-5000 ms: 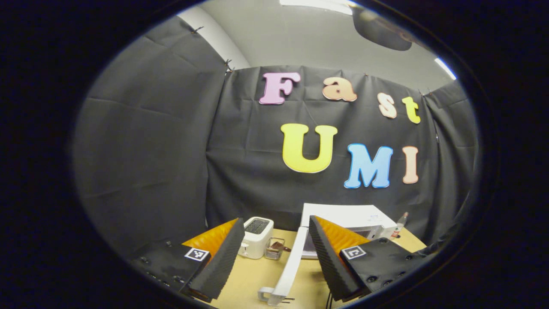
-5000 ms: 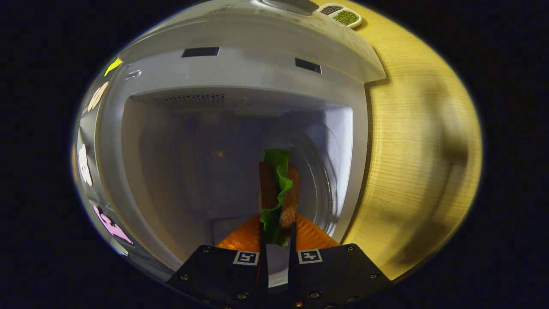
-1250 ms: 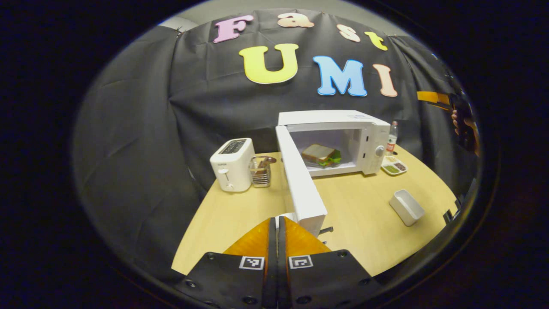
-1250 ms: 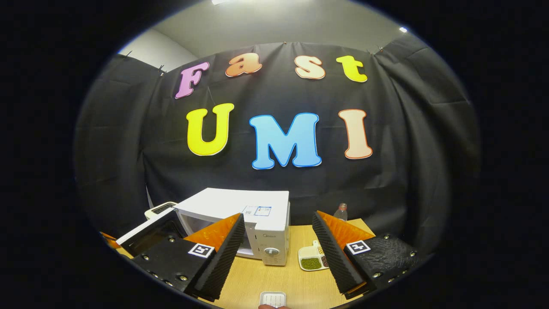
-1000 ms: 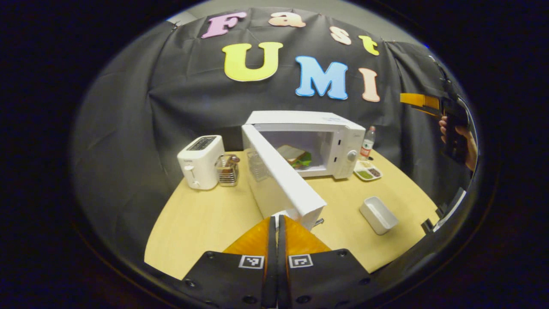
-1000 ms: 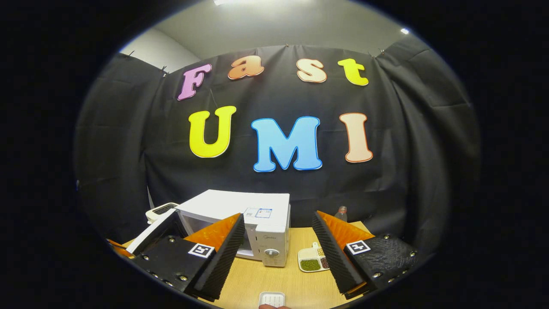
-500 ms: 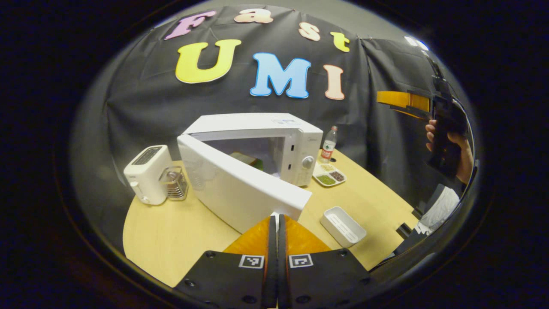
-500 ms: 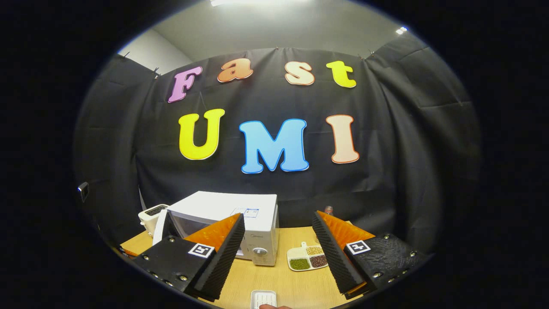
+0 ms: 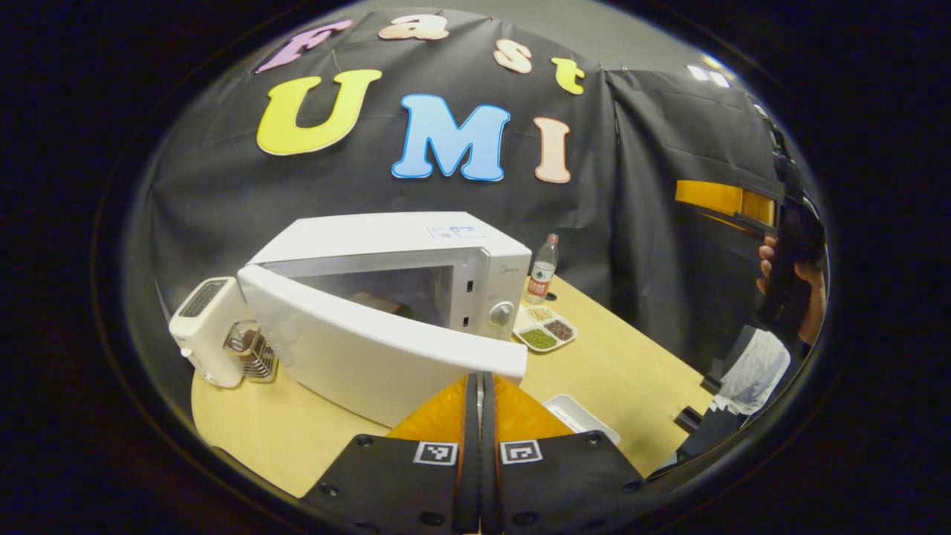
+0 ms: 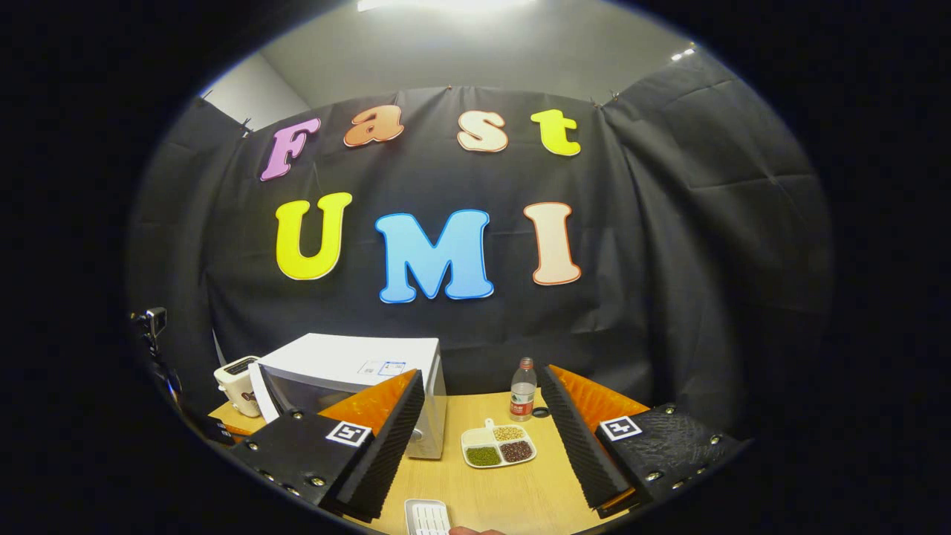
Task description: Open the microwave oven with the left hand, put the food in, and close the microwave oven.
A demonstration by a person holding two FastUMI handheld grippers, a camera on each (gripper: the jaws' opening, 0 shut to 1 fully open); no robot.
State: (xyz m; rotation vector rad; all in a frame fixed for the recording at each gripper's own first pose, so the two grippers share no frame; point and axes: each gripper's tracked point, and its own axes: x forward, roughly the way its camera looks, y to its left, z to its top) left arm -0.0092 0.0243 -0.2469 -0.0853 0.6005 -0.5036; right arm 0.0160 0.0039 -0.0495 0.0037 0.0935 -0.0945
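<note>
The white microwave (image 9: 386,241) stands on the wooden table (image 9: 639,371) with its door (image 9: 356,357) ajar by a narrow angle. Through the gap I see the sandwich (image 9: 386,303) lying inside. My left gripper (image 9: 479,380) is shut at the door's free end, where a white sliver of the door handle sits between its tips. My right gripper (image 10: 481,386) is open and empty, held up above the table's right part. From the left gripper view it hangs at the far right (image 9: 732,204) in a hand (image 9: 791,279). The microwave (image 10: 349,364) lies low to its left.
A white toaster (image 9: 204,323) and a small glass holder (image 9: 251,349) stand left of the microwave. To its right are a water bottle (image 9: 542,267), a divided dish of beans (image 9: 544,332) and a white rectangular tray (image 9: 579,416) nearer the front edge.
The door has swung from wide open to nearly closed, with my left gripper travelling along at its free end. The right gripper stays open and raised, turned slightly to the right.
</note>
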